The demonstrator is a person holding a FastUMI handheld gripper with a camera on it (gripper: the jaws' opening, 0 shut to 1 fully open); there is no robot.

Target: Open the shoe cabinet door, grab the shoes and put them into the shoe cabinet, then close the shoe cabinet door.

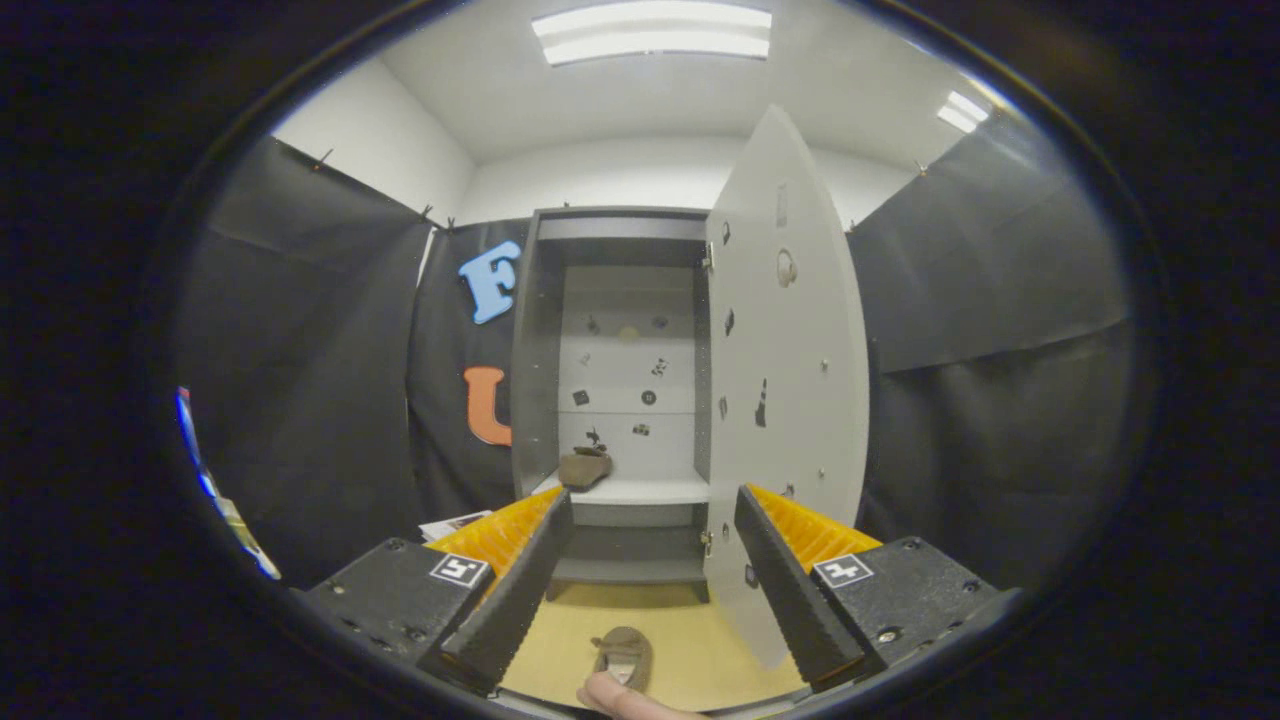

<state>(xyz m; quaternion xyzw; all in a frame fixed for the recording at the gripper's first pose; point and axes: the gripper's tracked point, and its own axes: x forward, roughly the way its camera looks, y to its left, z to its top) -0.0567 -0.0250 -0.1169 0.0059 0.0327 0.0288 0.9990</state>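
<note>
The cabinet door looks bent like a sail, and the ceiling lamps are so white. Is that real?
In the gripper view the fisheye lens bows the door; the ceiling lamps blow out to glare; the open fingers look sharp, and so does the shoe between them.

We see the gripper with two long fingers faced with ribbed, grooved pads. Each finger sits on a blocky dark mount with small screws, and each mount carries a square white tag with a black fiducial marking. A person's bare fingertip pokes in below the fingers.
</note>
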